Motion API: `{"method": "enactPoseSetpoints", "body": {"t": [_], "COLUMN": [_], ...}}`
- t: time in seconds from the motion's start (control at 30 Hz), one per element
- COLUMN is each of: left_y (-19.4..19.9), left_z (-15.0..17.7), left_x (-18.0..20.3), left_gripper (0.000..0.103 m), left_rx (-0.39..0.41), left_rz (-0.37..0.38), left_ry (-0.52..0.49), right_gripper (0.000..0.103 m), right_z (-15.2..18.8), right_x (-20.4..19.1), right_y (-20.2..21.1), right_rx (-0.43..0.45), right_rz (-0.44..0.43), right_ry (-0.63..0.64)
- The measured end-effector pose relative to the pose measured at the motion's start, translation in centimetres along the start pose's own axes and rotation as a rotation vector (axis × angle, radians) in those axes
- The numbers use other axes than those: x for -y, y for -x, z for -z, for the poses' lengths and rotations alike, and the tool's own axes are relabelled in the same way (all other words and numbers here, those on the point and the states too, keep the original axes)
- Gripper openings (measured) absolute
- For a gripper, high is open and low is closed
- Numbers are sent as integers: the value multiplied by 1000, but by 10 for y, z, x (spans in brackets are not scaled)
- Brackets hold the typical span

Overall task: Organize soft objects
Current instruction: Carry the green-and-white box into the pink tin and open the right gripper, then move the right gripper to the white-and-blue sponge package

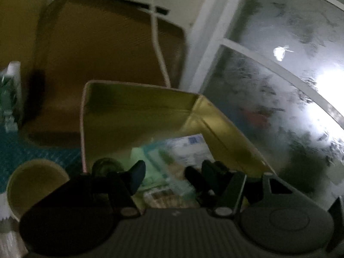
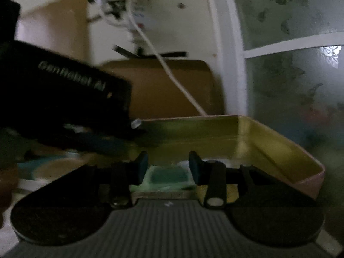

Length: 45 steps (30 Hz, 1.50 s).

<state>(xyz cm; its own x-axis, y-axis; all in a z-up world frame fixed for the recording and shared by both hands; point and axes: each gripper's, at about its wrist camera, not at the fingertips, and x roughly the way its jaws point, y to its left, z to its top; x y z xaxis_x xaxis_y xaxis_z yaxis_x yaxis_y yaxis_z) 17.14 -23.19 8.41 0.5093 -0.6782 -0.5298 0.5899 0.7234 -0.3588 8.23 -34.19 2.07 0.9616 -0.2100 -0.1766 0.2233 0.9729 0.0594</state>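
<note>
- Left wrist view: we see our left gripper (image 1: 164,173) low in the picture, with its jaws apart and nothing squeezed between them.
- Past the fingers sits a gold tin (image 1: 137,109) with tall walls and no lid.
- Soft packs (image 1: 172,161) lie inside the tin, pale green and white, all blurry. We cannot tell what each pack is.
- One pack lies right under the gap of the jaws, but the pads do not press on it.
- A round cup (image 1: 34,185) stands just left of the tin, on a teal mat (image 1: 38,157).
- A brown board (image 1: 103,49) leans behind the tin, and a white cord (image 1: 159,51) hangs down in front of it.
- A frosted window (image 1: 279,75) fills the right side.
- Right wrist view: our right gripper (image 2: 168,167) also has its jaws apart, and they hold nothing.
- The tin (image 2: 268,142) is straight ahead, and a green pack (image 2: 169,175) lies in it, below the gap between the fingers.
- The left gripper (image 2: 64,99) shows as a big black shape on the left, reaching over the tin's left end.
- The board (image 2: 154,88), the cord (image 2: 172,75) and the window (image 2: 290,86) stand behind.
</note>
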Motion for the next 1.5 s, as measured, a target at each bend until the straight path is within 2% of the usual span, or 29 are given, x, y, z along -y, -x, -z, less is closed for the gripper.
{"method": "enactPoseSetpoints", "body": {"t": [0.1, 0.3, 0.53, 0.63, 0.73, 0.8, 1.1, 1.23, 1.5], "left_y": [8, 22, 59, 73, 87, 96, 129, 142, 170], "left_z": [5, 17, 35, 47, 61, 71, 107, 119, 143], "left_x": [-3, 10, 30, 31, 26, 23, -14, -33, -64], "left_gripper": [60, 60, 61, 64, 72, 72, 74, 74, 75], "left_rx": [12, 18, 39, 29, 15, 11, -22, -29, -19], "left_rz": [-7, -34, -68, -109, -166, -205, -305, -338, -387], "left_ry": [-11, -81, -168, -182, -200, -210, -160, -129, -72], "right_gripper": [45, 45, 46, 52, 52, 52, 53, 58, 59], "right_z": [0, 5, 8, 8, 10, 11, 22, 26, 27], "right_x": [13, 22, 22, 24, 24, 22, -13, -33, -75], "right_y": [2, 24, 59, 73, 84, 88, 90, 92, 96], "right_rx": [2, 23, 42, 50, 44, 24, -95, -140, -181], "right_rz": [-15, -18, -11, -1, 1, -12, -101, -130, -190], "right_ry": [-75, -118, -202, -244, -270, -296, -315, -300, -230]}}
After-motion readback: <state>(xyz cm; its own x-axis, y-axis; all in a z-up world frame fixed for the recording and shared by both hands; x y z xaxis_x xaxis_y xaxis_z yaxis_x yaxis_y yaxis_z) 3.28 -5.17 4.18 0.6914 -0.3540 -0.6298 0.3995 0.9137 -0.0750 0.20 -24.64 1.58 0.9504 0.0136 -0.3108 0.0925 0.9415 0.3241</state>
